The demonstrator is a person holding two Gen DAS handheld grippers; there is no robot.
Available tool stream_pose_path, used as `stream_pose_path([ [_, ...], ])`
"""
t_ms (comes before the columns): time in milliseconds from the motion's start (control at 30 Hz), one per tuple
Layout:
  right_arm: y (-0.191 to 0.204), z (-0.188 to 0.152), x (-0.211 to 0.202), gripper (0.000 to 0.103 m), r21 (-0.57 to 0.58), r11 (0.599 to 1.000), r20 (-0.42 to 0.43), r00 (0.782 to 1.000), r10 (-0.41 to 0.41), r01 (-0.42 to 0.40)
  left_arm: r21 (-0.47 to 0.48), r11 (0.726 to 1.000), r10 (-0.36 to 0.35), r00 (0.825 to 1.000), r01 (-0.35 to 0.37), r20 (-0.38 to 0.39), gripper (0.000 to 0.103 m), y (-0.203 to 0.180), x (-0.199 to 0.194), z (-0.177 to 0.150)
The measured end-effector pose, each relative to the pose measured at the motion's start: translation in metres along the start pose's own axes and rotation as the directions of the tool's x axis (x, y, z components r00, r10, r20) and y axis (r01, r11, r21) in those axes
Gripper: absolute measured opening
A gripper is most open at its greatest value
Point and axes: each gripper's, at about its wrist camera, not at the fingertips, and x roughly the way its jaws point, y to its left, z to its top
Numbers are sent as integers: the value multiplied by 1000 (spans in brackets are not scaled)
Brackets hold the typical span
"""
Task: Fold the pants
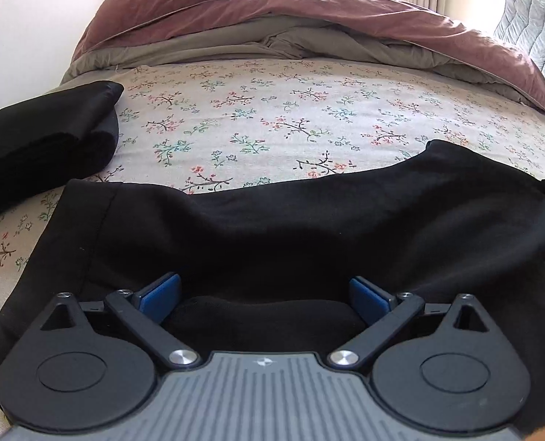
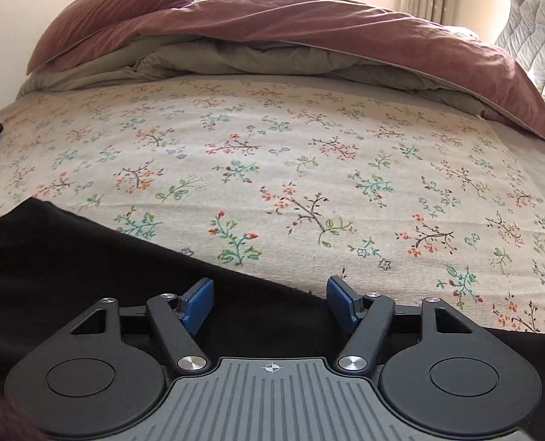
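Pants (image 1: pixel 309 228), black and soft, lie spread across the near edge of the bed (image 1: pixel 272 117), right on the flowered sheet, and both tools are down low over them. The left tool (image 1: pixel 265 294) stands with its blue pads (image 1: pixel 160 296) spread wide, released, a rounded bump of the dark cloth sitting between them but not pinched. Off to its left a hemmed edge of the pants runs down toward the camera. Further left, a second black folded garment (image 1: pixel 41 143) rests on the sheet, apart from the pants. Over on the other side, the right tool (image 2: pixel 270 301) is released as well, pads (image 2: pixel 199 305) apart, hovering just over the slanting edge of the black fabric (image 2: pixel 89 275), where cloth meets the floral sheet (image 2: pixel 309 169); the sheet stretches away in front of it. At the far end of the bed a mauve duvet (image 2: pixel 309 29) is bunched back over a grey-green layer, a mauve pillow (image 2: pixel 125 3) behind it at left, and a grey quilted cushion (image 2: pixel 537 29) stands at the far right.
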Motion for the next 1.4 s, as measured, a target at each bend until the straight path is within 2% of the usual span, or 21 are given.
stream_pose_path([
  [33,-1,0,-9,66,19,1000,7,1000,10,-10,2,1000,7,1000,-7,15,103,-2,-4,2],
  [100,6,-7,-30,69,6,995,35,995,96,-96,41,999,-21,996,18,83,103,-12,-16,5],
  [167,29,-20,-52,69,-87,987,39,989,142,-138,91,994,-78,988,66,131,103,-28,-29,4],
  [233,58,-34,-67,69,-194,965,35,982,186,-175,148,979,-164,974,141,154,103,-49,-34,2],
  [367,105,-63,-81,70,-320,914,-16,966,258,-249,240,938,-285,951,251,119,103,-91,-30,-9],
  [433,119,-78,-81,70,-360,897,-44,965,257,-255,293,918,-297,953,267,60,103,-104,-22,-22],
  [467,120,-85,-83,71,-361,899,-29,967,254,-247,310,913,-288,957,266,29,103,-107,-18,-26],
  [500,117,-89,-86,73,-349,903,-26,966,256,-249,322,908,-283,959,267,0,103,-108,-16,-35],
  [600,100,-104,-100,78,-282,920,-46,962,269,-271,312,900,-317,948,304,-9,103,-95,-24,-46],
  [733,65,-133,-125,80,-302,919,-42,966,254,-254,318,882,-357,934,346,-27,103,-76,-40,-67],
  [800,47,-146,-135,81,-309,920,-34,970,242,-240,302,885,-361,932,356,-41,103,-67,-46,-73],
  [900,18,-157,-148,82,-272,938,-44,976,212,-216,262,897,-354,933,357,-62,103,-58,-52,-76],
  [1100,-26,-162,-164,83,-193,972,-73,990,122,-134,226,929,-284,956,295,-80,103,-59,-57,-71],
  [1200,-52,-161,-179,83,-152,985,-61,996,72,-81,183,941,-283,958,285,-38,103,-67,-66,-60],
  [1300,-78,-159,-184,83,-106,994,-70,997,22,-30,143,941,-313,950,308,15,103,-82,-74,-49],
  [1400,-106,-154,-183,83,-72,997,-94,995,-39,33,108,933,-348,937,343,36,103,-103,-74,-39],
])
